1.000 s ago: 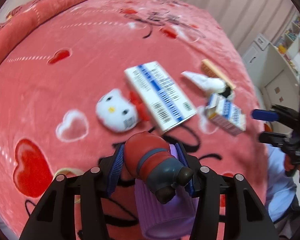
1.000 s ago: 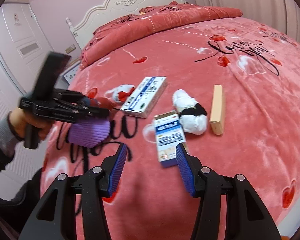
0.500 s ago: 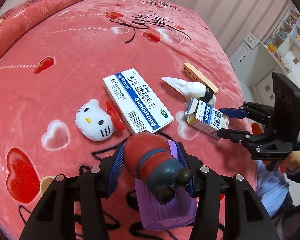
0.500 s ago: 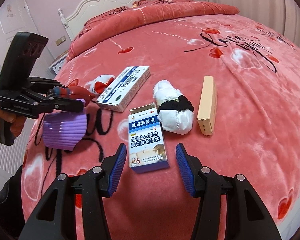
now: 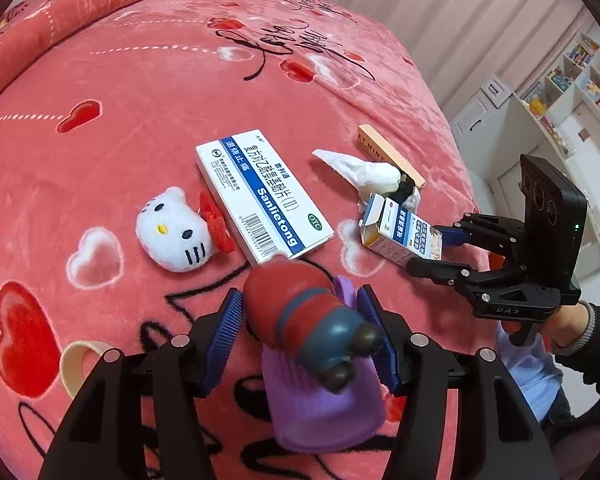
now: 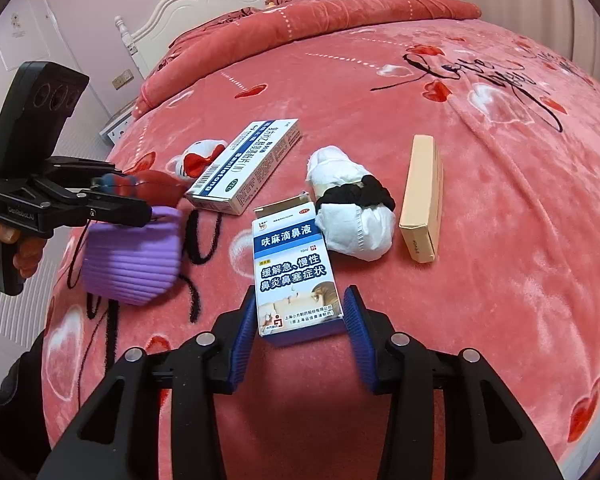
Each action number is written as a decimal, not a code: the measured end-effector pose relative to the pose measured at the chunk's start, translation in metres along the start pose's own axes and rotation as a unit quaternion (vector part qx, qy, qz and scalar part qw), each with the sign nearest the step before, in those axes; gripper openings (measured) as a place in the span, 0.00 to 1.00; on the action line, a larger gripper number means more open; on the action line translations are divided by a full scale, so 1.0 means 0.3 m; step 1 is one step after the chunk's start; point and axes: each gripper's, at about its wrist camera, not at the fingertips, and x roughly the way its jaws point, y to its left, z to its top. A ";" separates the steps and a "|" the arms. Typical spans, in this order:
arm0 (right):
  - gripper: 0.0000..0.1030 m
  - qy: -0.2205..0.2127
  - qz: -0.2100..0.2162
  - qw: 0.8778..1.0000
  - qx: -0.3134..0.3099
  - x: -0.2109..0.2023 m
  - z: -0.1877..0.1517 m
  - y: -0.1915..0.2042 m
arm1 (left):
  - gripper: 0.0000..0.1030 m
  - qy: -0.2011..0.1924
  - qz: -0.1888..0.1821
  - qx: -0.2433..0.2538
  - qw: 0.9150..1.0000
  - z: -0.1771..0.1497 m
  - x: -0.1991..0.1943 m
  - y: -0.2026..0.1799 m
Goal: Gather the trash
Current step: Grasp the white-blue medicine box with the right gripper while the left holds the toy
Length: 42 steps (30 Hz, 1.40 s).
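My left gripper [image 5: 300, 340] is shut on a red and blue toy figure [image 5: 304, 312] above a purple ribbed cup [image 5: 324, 408] lying on the bed. My right gripper [image 6: 298, 328] is open, its jaws on either side of a small blue and white nasal-drops box [image 6: 292, 272] with an open flap; the same box shows in the left wrist view [image 5: 400, 232]. A larger Sanlietong medicine box [image 5: 260, 196], a crumpled white tissue wad with a black band [image 6: 352, 208] and a tan mint box [image 6: 422, 196] lie on the blanket.
A white cat plush with a red bow [image 5: 176, 232] lies left of the large box. A tape roll [image 5: 80, 364] sits at the near left. The bed has a red heart-patterned blanket [image 6: 500, 260] and a white headboard [image 6: 236, 0]. White shelves [image 5: 560, 92] stand at the right.
My right gripper has moved forward until the nasal-drops box sits between its open jaws. My left gripper, still holding the toy, has shifted a little over the purple cup.
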 end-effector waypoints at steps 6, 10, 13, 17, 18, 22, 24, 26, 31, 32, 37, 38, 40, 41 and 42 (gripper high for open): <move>0.41 -0.003 0.008 1.000 0.001 -0.018 -0.017 0.011 | 0.59 -0.004 0.001 -0.003 1.000 0.000 0.003 -0.016; 0.40 -0.007 0.013 1.000 0.007 -0.035 -0.026 0.011 | 0.58 -0.005 0.001 -0.018 1.000 0.009 0.015 -0.002; 0.40 -0.012 0.023 1.000 0.013 -0.053 -0.026 0.010 | 0.52 -0.003 0.009 -0.011 1.000 0.010 0.023 -0.007; 0.40 -0.021 0.030 0.999 0.013 -0.081 -0.028 0.022 | 0.47 -0.010 0.024 0.003 1.000 0.005 0.016 -0.030; 0.40 -0.022 0.034 0.999 0.015 -0.091 -0.031 0.028 | 0.47 -0.012 0.022 0.001 1.000 0.005 0.011 -0.030; 0.40 -0.032 0.041 0.999 0.016 -0.133 -0.034 0.043 | 0.46 -0.023 0.025 0.004 0.999 0.007 -0.034 -0.048; 0.40 -0.037 0.044 0.998 0.017 -0.158 -0.037 0.051 | 0.46 -0.028 0.030 0.009 0.999 0.006 -0.058 -0.067; 0.40 -0.044 0.046 0.998 0.017 -0.192 -0.040 0.063 | 0.46 -0.032 0.029 0.011 0.999 0.005 -0.078 -0.087; 0.40 -0.060 0.044 0.997 0.010 -0.287 -0.064 0.096 | 0.46 -0.041 0.034 0.024 0.998 -0.027 -0.139 -0.168; 0.40 -0.062 0.044 0.997 0.009 -0.310 -0.074 0.104 | 0.46 -0.042 0.034 0.026 0.998 -0.033 -0.147 -0.184; 0.40 -0.074 0.042 0.996 0.004 -0.411 -0.127 0.137 | 0.46 -0.048 0.035 0.044 0.997 -0.085 -0.198 -0.288; 0.40 -0.078 0.040 0.996 0.004 -0.439 -0.145 0.145 | 0.46 -0.048 0.034 0.047 0.997 -0.093 -0.204 -0.307; 0.40 -0.082 0.040 0.996 0.005 -0.473 -0.169 0.151 | 0.46 -0.050 0.030 0.054 0.997 -0.112 -0.213 -0.352; 0.40 -0.086 0.039 0.996 0.006 -0.499 -0.188 0.155 | 0.46 -0.050 0.029 0.056 0.997 -0.118 -0.214 -0.367; 0.40 -0.089 0.037 0.995 0.008 -0.522 -0.206 0.157 | 0.46 -0.050 0.025 0.061 0.997 -0.129 -0.215 -0.394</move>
